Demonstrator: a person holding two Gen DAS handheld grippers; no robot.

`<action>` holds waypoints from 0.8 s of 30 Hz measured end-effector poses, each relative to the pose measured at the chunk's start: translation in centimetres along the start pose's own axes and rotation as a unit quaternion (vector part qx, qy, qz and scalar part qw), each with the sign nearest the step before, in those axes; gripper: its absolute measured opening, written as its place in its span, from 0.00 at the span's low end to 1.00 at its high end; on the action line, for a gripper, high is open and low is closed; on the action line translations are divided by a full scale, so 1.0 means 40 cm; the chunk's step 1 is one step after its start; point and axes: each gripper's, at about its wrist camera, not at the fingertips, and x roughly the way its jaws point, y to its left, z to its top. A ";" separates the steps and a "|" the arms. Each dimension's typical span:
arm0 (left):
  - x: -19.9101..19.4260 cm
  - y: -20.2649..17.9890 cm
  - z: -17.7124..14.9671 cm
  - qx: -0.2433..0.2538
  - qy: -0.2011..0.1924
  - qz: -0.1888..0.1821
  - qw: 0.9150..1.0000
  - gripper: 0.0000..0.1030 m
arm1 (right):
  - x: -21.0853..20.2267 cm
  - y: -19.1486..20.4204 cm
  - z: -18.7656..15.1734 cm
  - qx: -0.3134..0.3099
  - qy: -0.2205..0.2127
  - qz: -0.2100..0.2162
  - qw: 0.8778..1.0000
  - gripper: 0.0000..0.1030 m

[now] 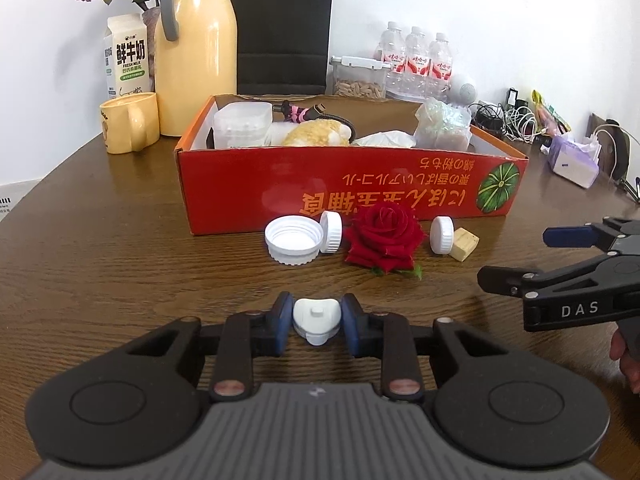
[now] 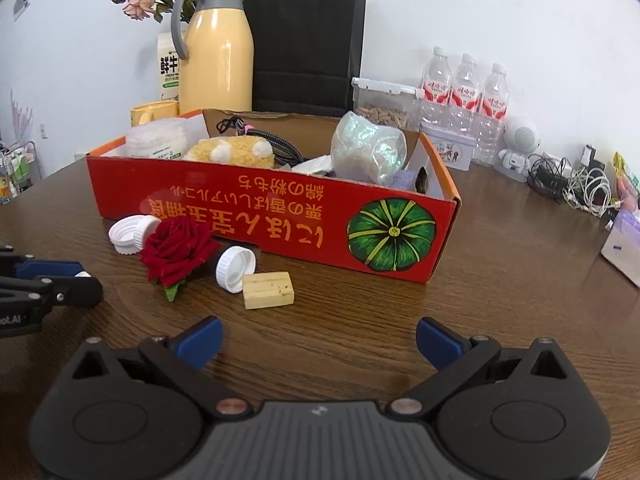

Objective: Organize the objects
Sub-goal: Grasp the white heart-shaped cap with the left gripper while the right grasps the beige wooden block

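Left gripper [image 1: 316, 322]: low centre of my left view, blue pads pinching a small white cap-like piece [image 1: 317, 319] just above the table; I cannot tell whether it touches the wood.
Right gripper [image 2: 319, 342]: low centre of my right view, fingers spread wide over bare wood, holding nothing; it also juts in at the right edge of the left view.
Done, as I judge it: the red box [image 1: 340, 184] at mid-frame already holds a clear tub [image 1: 241, 123], a yellow plush [image 1: 316, 133], a cable, white paper and a shiny bag [image 1: 442, 122].
Left to do: five loose items lie in a row in front of the box, namely a wide cap [image 1: 293, 239], a small cap [image 1: 331, 232] on edge touching it, a red rose [image 1: 383, 236], another small cap [image 1: 442, 235] and a tan block [image 1: 464, 243] beside it. With the piece I hold, six things remain outside the box.
Stage: I read this as mid-task, one item in hand and not yet in the box.
Surface: a dark wood-grain table [image 1: 120, 264] with a rounded edge, glossy enough to reflect light.
Room: a white wall behind; upper left in both views shows a yellow flask [image 1: 196, 48], a milk carton, a mug and dried flowers; a black bag [image 1: 280, 24] stands at top centre; water bottles [image 1: 416, 62], a seed box, a white speaker, tangled chargers and tissues fill the right.
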 end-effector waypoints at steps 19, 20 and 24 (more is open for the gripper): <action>0.003 0.006 0.000 -0.008 -0.001 -0.017 1.000 0.27 | 0.068 0.001 0.044 0.019 0.005 0.040 0.999 0.61; 0.003 0.006 0.000 -0.008 -0.001 -0.017 1.000 0.27 | 0.066 0.004 0.046 0.017 0.004 0.044 0.999 0.54; 0.004 0.007 0.000 -0.008 -0.001 -0.017 1.000 0.27 | 0.059 0.017 0.048 0.007 -0.003 0.064 0.998 0.29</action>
